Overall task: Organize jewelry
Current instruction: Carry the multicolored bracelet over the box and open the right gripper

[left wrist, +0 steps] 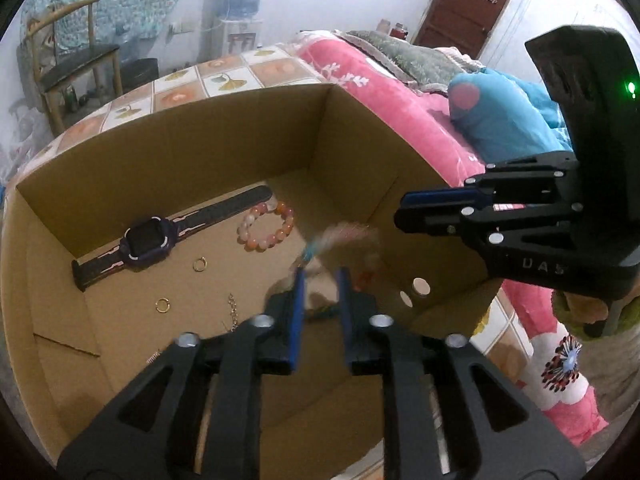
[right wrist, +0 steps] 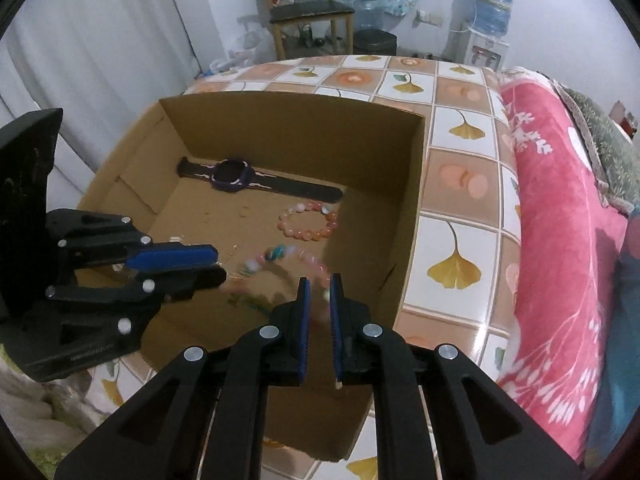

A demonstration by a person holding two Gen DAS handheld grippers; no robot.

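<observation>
Inside the cardboard box, a blurred bead string is being obscured between both slightly parted fingers; one watch, one bracelet, two rings are being seen.

Your left gripper is a black plastic frame: two long fingers lined with blue ribbed pads, each carried on paired linkage bars with triangular cut-outs. Round silver screw heads mark the pivots, four in a row across the linkage. Your right gripper is built the same, with the same blue pads and silver pivots. Seen from the left camera, its side bears pale raised lettering (too blurred to read surely), and the black housing behind it carries a small green light. At that frame's right edge, your sleeve looks yellow-green and fuzzy.
</observation>
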